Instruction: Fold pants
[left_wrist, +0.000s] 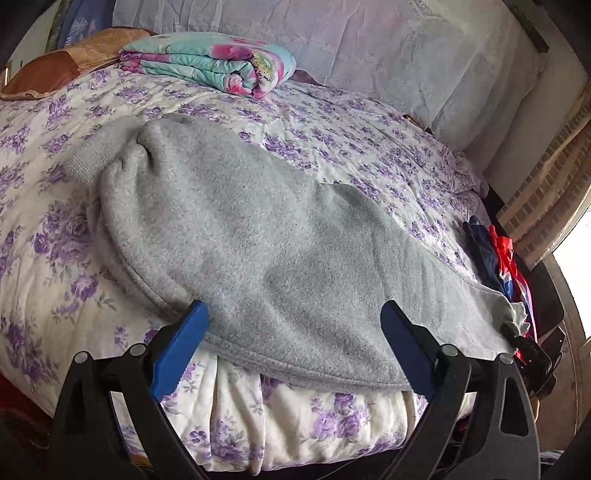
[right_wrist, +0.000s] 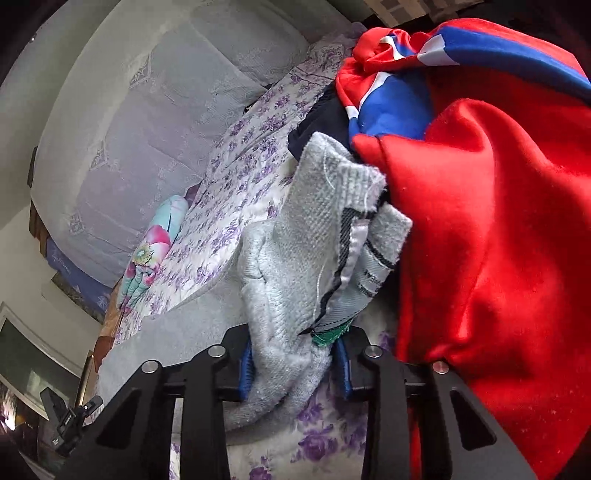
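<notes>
Grey fleece pants (left_wrist: 258, 236) lie spread across a bed with a purple-flowered quilt (left_wrist: 332, 140). My left gripper (left_wrist: 295, 314) is open, its blue fingers (left_wrist: 184, 332) on either side of the pants' near edge, holding nothing. My right gripper (right_wrist: 293, 363) is shut on the bunched waistband end of the grey pants (right_wrist: 295, 258), where a striped label and green tag show. The right gripper also shows in the left wrist view (left_wrist: 528, 347) at the pants' right end.
A folded turquoise and pink floral blanket (left_wrist: 214, 62) lies at the back of the bed, by a brown pillow (left_wrist: 55, 70). A red, blue and white garment (right_wrist: 480, 203) lies beside the right gripper. A pale padded headboard (left_wrist: 406, 48) stands behind.
</notes>
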